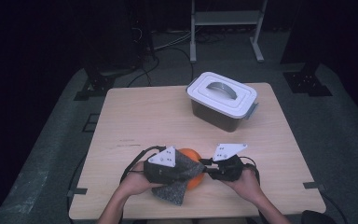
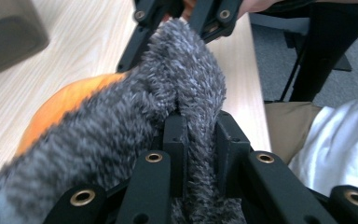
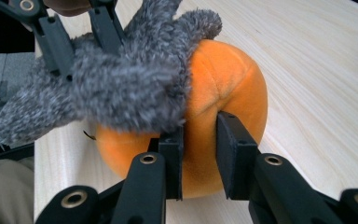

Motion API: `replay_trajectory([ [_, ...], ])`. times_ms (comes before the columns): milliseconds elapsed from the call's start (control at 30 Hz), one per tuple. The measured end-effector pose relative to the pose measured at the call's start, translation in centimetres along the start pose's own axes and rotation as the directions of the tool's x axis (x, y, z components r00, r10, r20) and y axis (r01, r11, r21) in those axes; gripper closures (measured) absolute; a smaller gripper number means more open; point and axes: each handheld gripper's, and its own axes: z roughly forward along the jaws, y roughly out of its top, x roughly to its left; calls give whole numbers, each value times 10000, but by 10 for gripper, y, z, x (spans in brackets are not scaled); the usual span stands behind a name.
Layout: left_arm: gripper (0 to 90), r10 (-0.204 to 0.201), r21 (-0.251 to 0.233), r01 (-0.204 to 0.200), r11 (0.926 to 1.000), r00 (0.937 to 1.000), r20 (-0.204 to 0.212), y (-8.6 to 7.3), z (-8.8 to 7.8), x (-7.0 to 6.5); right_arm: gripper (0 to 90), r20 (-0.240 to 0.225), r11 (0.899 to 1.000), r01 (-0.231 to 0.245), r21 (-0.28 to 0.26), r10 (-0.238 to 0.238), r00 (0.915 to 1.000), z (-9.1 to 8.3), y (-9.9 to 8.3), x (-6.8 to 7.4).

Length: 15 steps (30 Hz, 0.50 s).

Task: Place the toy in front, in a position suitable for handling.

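Grey fuzzy cloth (image 2: pixel 168 107) is pinched between the left gripper's (image 2: pixel 200 140) jaws; pads pressed into a fold of it in the left gripper view; rest of the cloth drapes over the orange plush ball (image 3: pixel 223 93) and hangs off its near side toward the person in the high view; right gripper (image 3: pixel 199 154) has its jaws clamped on a ridge of the ball's plush, pads digging into the orange fabric in the right gripper view; whether a cloth edge is caught in there too is hard to say, the fuzz overlaps the left pad; ball sits on the wooden table (image 1: pixel 135 116) near the front edge, roughly centred, between both hands; left gripper (image 1: pixel 168 165) touches it from the left, right gripper (image 1: pixel 221 168) from the right, jaws pointing at each other; white-lidded plastic box (image 1: pixel 221 100) with grey handle and side latches stands at the far right of the table, lid on, well apart from the ball.
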Motion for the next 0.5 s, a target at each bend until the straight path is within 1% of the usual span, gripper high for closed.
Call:
replay_trajectory([
  [33,772,-1,67,2,10000,10000,-77,-1,-2,1,726,-48,9999,-103,-21,103,9999,0,-1,-1],
  [100,771,-61,228,68,9997,9995,-320,-6,-7,4,727,-4,9998,-199,15,199,9998,0,-2,-3],
  [133,771,-124,209,131,9997,9994,-327,-9,-9,6,727,-10,9997,-255,1,255,9997,0,-3,-4],
  [233,770,-788,-110,785,9969,9963,-350,-23,-18,17,725,-1,9994,-350,17,350,9994,0,-4,-6],
  [300,771,-1083,-264,1074,9939,9935,-341,-31,-21,21,720,-22,9993,-363,-1,363,9993,0,-5,-7],
  [367,771,-1100,-278,1094,9936,9937,-203,-31,-20,20,677,-99,9996,-270,1,270,9996,0,-4,-7],
  [400,771,-979,-217,975,9950,9951,-172,-30,-18,18,634,-130,9999,-141,30,142,9998,-1,-3,-6],
  [433,771,-873,-182,872,9960,9962,-21,-28,-15,16,596,-92,10000,-26,-44,25,10000,-3,-2,-7],
  [467,770,-846,-143,849,9963,9963,156,-28,-13,16,561,-205,9997,-32,-250,27,9998,-5,-1,-8],
  [500,770,-790,-136,797,9967,9958,460,-27,-10,14,526,-250,9994,-54,-350,46,9997,-6,0,-8],
])
